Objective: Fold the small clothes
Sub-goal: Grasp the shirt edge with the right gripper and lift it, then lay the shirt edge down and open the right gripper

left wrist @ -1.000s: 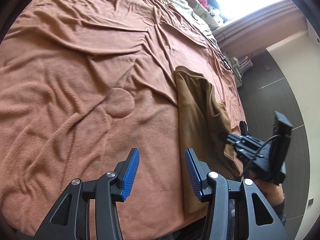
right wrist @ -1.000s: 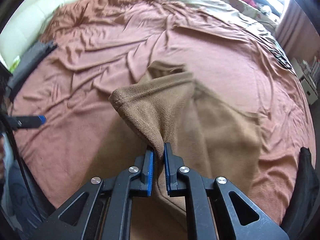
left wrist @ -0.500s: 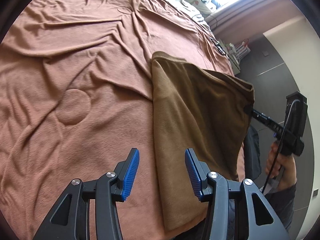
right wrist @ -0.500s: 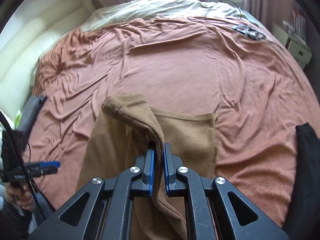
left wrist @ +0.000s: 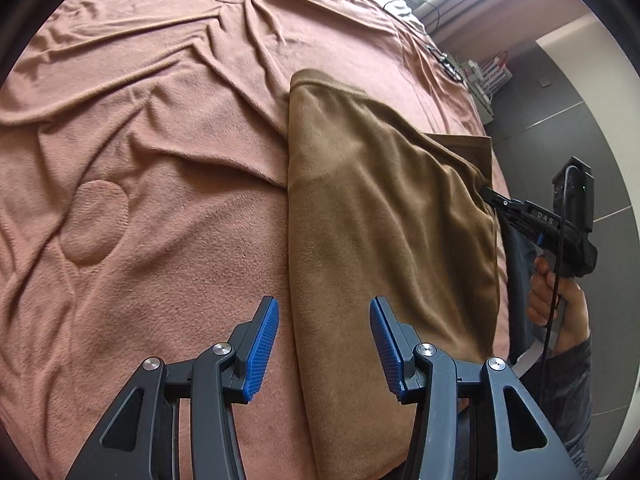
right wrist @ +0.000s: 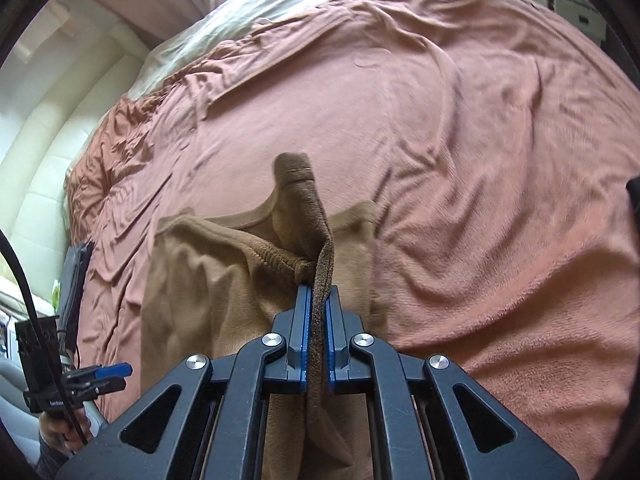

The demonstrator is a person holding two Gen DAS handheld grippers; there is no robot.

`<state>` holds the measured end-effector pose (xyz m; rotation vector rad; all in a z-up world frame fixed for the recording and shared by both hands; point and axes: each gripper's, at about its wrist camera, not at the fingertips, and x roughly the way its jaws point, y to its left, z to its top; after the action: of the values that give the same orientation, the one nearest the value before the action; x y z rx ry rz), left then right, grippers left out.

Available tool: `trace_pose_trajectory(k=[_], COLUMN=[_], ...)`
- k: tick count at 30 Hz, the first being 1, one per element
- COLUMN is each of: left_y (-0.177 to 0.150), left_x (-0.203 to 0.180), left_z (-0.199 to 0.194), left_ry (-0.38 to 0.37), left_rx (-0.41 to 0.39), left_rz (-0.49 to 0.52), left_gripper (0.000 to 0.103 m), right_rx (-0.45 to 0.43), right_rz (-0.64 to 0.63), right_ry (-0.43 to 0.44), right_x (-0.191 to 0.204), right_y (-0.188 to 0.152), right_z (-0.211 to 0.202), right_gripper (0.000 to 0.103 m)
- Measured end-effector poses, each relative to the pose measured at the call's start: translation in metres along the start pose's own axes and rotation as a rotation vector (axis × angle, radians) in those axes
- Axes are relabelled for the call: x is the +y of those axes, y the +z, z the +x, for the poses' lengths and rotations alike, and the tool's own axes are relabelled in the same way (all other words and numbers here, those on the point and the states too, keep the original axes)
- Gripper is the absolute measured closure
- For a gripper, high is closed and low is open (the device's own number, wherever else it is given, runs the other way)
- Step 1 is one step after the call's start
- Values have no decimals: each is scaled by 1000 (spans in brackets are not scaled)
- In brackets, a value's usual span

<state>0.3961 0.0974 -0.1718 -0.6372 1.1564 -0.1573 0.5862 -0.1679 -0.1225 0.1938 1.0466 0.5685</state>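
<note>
Across the whole bed we see one rust-pink blanket [left wrist: 168,184], rumpled into long creases, with one round patch pressed into its nap at the left of the left wrist view. Beyond it, toward the headboard, lies a pale cream cover [right wrist: 256,12], and a cushioned white wall [right wrist: 52,128] runs along the bed's far side in the right wrist view.

On the blanket, near the bed's edge, lies one brown garment [left wrist: 380,216], a soft fleece-like piece. Its left side rests flat with a straight edge, while its right side is lifted off the blanket.

We hold two grippers, one in each hand. Our left gripper [left wrist: 323,344] hovers low over the garment's near left edge, its two blue-padded fingers [left wrist: 262,346] spread wide: one sits over the blanket and the other over the brown cloth, gripping nothing. Our right gripper [right wrist: 316,320] is pressed together on a bunched hem of the garment, a strip of brown cloth running up between its blue pads [right wrist: 303,320] and flopping over above them. In the left wrist view this gripper reaches in from the right, level and pointing left, with our right hand [left wrist: 560,308] wrapped around its handle and one black cable [left wrist: 558,264] trailing down past the wrist.

At the far right edge we make out one small white rack [left wrist: 490,80] on the floor.
</note>
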Motion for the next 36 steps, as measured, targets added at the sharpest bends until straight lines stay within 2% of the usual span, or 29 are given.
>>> trace_pose_trajectory(k=[7, 10, 11, 13, 14, 15, 24, 28, 32, 36], left_y=[-5, -11, -14, -17, -19, -22, -46, -56, -67, -78], left_x=[-4, -7, -7, -7, -7, -7, -6, -9, -7, -7], left_z=[14, 17, 16, 15, 13, 12, 1, -1, -1, -4], left_ry=[28, 45, 51, 61, 65, 66, 59, 58, 63, 56], left_rx=[38, 51, 54, 53, 50, 48, 57, 59, 65, 67], left_rz=[19, 31, 37, 47, 53, 57, 76, 88, 91, 99], left_gripper=[53, 53, 53, 53, 53, 53, 53, 53, 53, 53], right_rx=[-15, -22, -26, -23, -16, -13, 61, 81, 104, 120], right_rz=[95, 107, 97, 94, 95, 89, 24, 15, 17, 24], right_ry=[-36, 16, 5, -1, 10, 8, -17, -22, -32, -53], right_x=[-18, -17, -15, -13, -12, -10, 4, 11, 13, 13], right_y=[-2, -9, -14, -26, -34, -42, -96, -108, -120, -126], right_z=[-4, -21, -30, -39, -45, -50, -78, -81, -84, -87], right_gripper=[100, 98, 94, 73, 51, 42, 43, 43, 53, 53])
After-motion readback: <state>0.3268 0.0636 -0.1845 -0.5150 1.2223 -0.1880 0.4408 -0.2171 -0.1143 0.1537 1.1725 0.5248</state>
